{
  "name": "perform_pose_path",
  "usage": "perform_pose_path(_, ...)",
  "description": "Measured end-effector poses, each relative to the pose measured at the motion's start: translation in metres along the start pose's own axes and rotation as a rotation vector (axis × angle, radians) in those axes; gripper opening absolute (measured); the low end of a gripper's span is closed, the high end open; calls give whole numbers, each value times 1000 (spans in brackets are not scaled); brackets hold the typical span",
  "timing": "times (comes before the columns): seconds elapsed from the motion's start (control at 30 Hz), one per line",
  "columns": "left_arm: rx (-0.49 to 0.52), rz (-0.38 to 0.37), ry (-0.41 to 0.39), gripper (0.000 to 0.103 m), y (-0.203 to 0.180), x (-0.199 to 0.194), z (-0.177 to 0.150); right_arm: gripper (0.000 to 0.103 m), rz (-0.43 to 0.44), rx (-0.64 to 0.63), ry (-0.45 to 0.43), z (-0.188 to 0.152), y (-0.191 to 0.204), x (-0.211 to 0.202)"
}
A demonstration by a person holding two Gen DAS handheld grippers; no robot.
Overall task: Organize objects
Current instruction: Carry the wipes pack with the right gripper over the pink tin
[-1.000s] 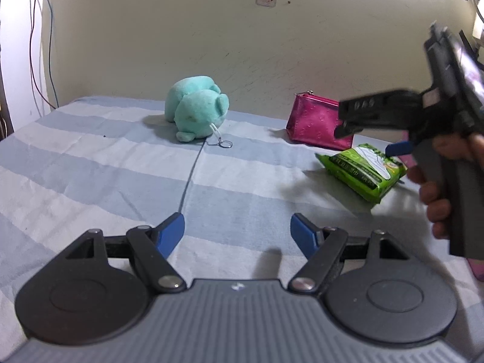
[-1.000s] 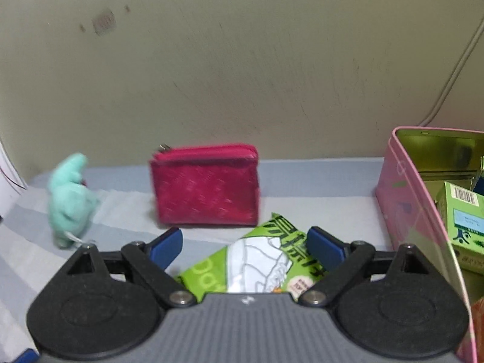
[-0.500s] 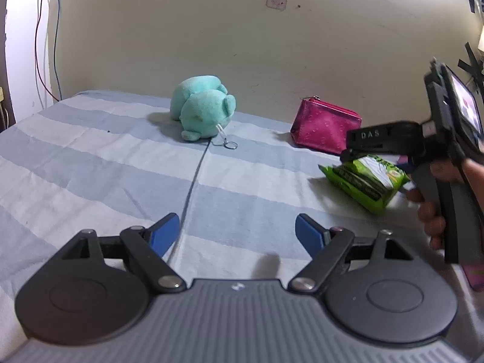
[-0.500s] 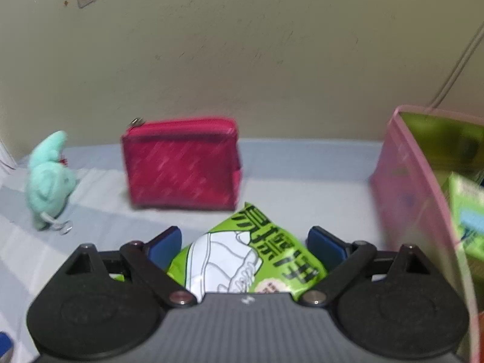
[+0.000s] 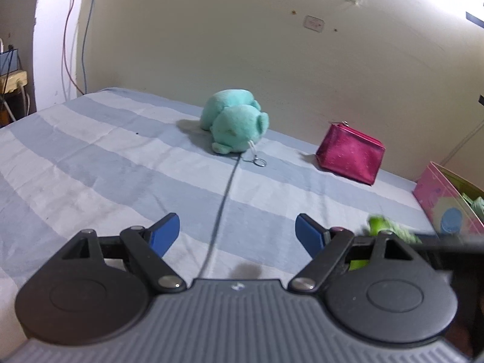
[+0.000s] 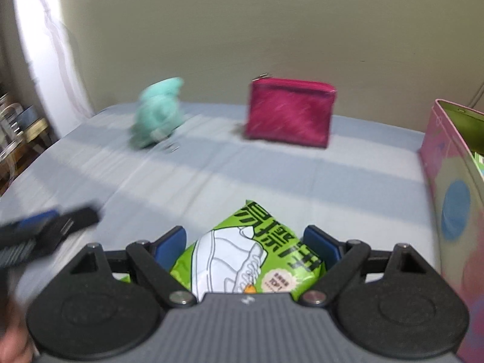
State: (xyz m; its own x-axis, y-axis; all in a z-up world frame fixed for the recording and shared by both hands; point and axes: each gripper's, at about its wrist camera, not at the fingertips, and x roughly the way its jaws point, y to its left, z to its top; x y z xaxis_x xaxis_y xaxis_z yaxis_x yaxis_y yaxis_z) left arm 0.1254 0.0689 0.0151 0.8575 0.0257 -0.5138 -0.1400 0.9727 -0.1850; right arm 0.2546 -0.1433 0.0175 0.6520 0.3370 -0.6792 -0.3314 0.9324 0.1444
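A green snack packet (image 6: 257,257) sits between the blue pads of my right gripper (image 6: 244,236). Its jaws are closing on it and both pads touch its sides. In the left wrist view the packet (image 5: 384,227) shows as a green blur at the lower right, beside the dark blur of the right gripper. My left gripper (image 5: 237,224) hovers open over the striped sheet (image 5: 121,181) with nothing between its fingers. A teal plush toy (image 5: 236,127) with a key ring and a magenta zip pouch (image 5: 351,157) lie farther back near the wall.
A pink tin box (image 6: 447,181) stands open at the right edge of the bed with cartons inside. The plush toy (image 6: 157,118) and pouch (image 6: 290,115) lie by the wall. Cables hang at the far left. The left gripper's blurred fingers (image 6: 45,227) enter at the left.
The right gripper came down around the green packet, drew back from the pouch with it and narrowed its jaws. The left gripper rolled slightly and its jaws widened.
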Motion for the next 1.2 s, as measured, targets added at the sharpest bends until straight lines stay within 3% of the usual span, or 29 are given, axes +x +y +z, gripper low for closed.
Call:
perform_pose_path(0.23,11,9,8,85,-1,1,-2,88,54,-42,-19,-42,21,-43)
perform_pose_path(0.9,43,13,-30,85,-6,-4,-8,89,22,-42,-90,-102,39,-100)
perform_pose_path(1.07,71,18,-8,85,-9,-9,-11,92,49,-8,-87,-118,36,-123)
perform_pose_path(1.2,66,-50,24,85,-6,-39,-21,95,133,137,-152,-129,6,-148)
